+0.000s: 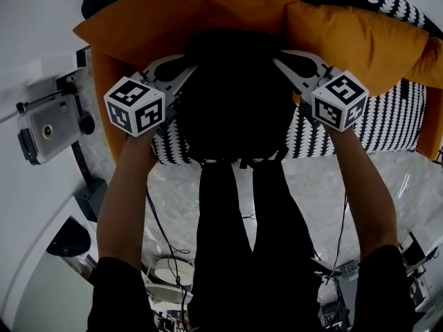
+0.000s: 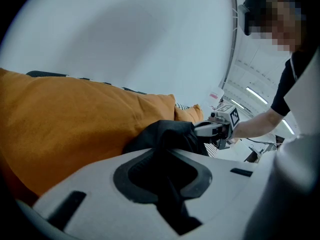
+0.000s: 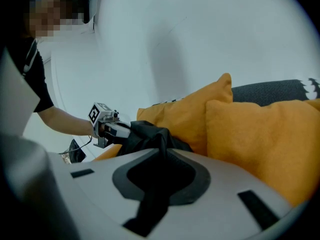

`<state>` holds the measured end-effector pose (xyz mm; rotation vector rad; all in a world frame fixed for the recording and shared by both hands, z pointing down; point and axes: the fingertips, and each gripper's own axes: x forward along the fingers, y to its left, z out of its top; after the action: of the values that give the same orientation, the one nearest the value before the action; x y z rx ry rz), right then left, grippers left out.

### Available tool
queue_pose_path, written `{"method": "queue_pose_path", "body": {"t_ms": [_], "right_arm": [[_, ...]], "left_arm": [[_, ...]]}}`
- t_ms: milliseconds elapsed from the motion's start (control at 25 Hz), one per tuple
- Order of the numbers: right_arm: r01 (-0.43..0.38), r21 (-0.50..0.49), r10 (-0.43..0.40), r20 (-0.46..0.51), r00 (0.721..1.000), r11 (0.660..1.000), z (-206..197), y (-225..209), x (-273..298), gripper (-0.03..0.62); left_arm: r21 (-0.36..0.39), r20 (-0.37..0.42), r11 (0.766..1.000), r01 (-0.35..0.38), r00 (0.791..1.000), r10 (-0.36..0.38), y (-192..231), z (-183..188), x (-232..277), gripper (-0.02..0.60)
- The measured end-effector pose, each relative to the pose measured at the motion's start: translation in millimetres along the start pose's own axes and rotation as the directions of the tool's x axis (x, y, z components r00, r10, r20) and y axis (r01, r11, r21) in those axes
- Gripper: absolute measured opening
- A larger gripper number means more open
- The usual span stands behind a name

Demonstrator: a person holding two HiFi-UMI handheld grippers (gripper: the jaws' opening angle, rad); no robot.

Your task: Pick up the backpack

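The black backpack (image 1: 228, 95) sits between my two grippers, in front of the orange cushions; its lower edge blends into the person's dark clothing. My left gripper (image 1: 185, 75) is shut on its left side, with black fabric (image 2: 167, 134) running through the gap between the jaws (image 2: 167, 184). On the right side, the right gripper (image 1: 285, 62) is shut on a fold of the same bag (image 3: 145, 134), pinched between its jaws (image 3: 160, 179). Each gripper view shows the other gripper (image 2: 215, 129) (image 3: 112, 129) at the bag's far side.
Two orange cushions (image 1: 194, 12) (image 1: 360, 40) lean on a sofa with a black-and-white patterned cover (image 1: 394, 123). A grey camera device (image 1: 45, 126) stands at the left. Cables lie on the marbled floor (image 1: 166, 206) below.
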<state>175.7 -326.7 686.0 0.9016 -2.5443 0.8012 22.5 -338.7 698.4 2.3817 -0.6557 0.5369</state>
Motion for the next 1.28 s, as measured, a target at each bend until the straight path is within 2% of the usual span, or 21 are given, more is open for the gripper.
{"method": "queue_pose_path", "body": {"t_ms": [600, 1280], "right_arm": [[-0.01, 0.001, 0.01, 0.034, 0.999, 1.0, 2, 15, -7, 0.046], [-0.014, 0.027, 0.013, 0.053, 0.999, 1.0, -4, 50, -39, 0.043]], "left_arm": [[-0.015, 0.033, 1.0, 0.016, 0.999, -0.015, -8, -2, -12, 0.057], [-0.093, 0.103, 0.995, 0.023, 0.995, -0.013, -46, -9, -41, 0.057]]}}
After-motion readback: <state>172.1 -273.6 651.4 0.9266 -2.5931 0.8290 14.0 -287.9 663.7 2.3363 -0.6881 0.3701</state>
